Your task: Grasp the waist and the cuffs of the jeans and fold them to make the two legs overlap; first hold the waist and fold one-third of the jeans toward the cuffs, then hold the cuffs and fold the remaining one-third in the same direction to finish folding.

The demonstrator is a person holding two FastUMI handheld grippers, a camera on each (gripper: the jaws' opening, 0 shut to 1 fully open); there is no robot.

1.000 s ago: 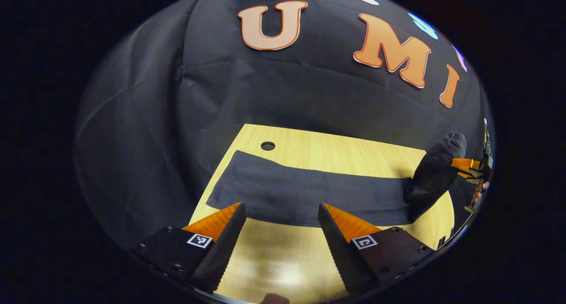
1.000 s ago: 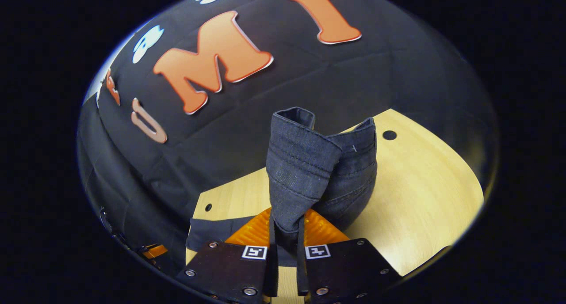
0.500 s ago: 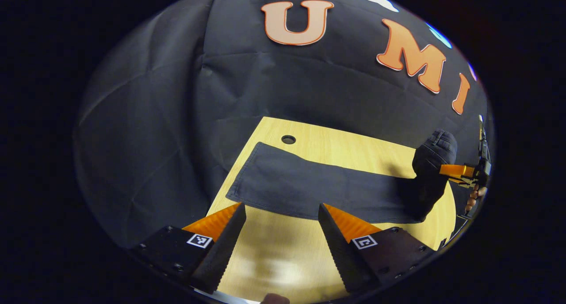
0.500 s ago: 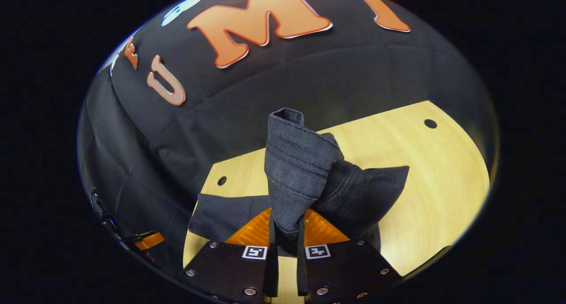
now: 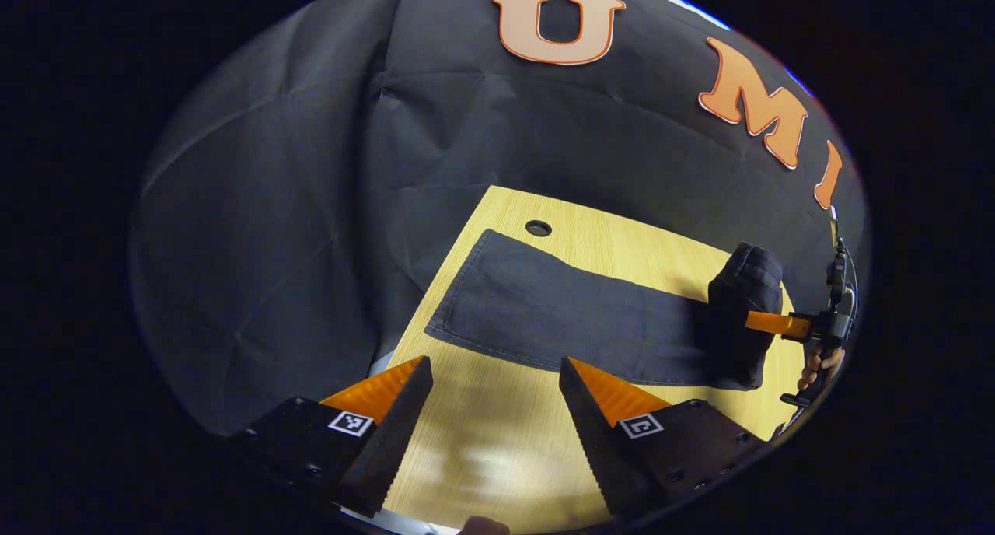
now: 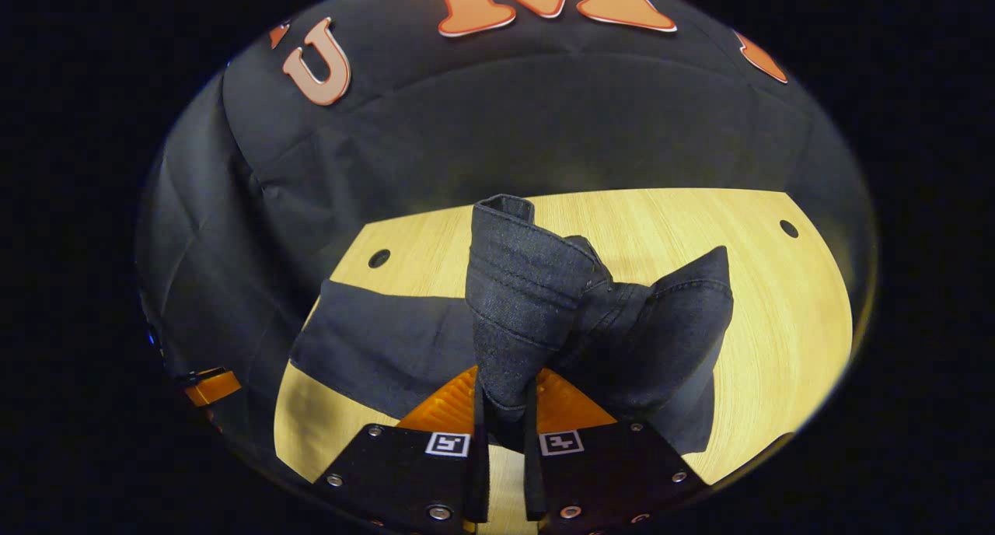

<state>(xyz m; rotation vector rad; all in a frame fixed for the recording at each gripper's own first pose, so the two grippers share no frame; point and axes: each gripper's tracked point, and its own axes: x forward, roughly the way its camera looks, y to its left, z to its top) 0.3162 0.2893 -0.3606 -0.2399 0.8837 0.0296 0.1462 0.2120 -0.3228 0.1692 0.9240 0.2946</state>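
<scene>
Black cloth walls close in the booth behind a pale wooden counter (image 5: pixel 497 449) with small round holes (image 5: pixel 538 228) near its far corners.

Dark jeans (image 5: pixel 560 317) lie along the counter in the left gripper view, legs stacked into one long flat strip running from the cuff end (image 5: pixel 459 302) at the left to the waist (image 5: pixel 746 286) at the right. The cuff end rests flat, near one of the holes. The waist end is lifted off the wood and bunched upward.

The left tongs (image 5: pixel 494 410) stand wide apart over bare wood on the near side of the jeans, holding nothing, their tips just short of the fabric's near edge.

The right tongs (image 6: pixel 504 430) are closed on the waist (image 6: pixel 521 286), both fingers pressing a fold of denim between them. In the right gripper view the waistband stands upright from the tongs as a thick stitched roll, with more fabric fanning out to the right and hanging down toward the counter (image 6: pixel 777 309). The flat leg part (image 6: pixel 373 340) stretches away to the left on the wood.

At the right edge of the left gripper view, the right tongs (image 5: pixel 758 321) are seen from afar, clamped on the raised waist, with a hand (image 5: pixel 816 364) holding the tool.
</scene>
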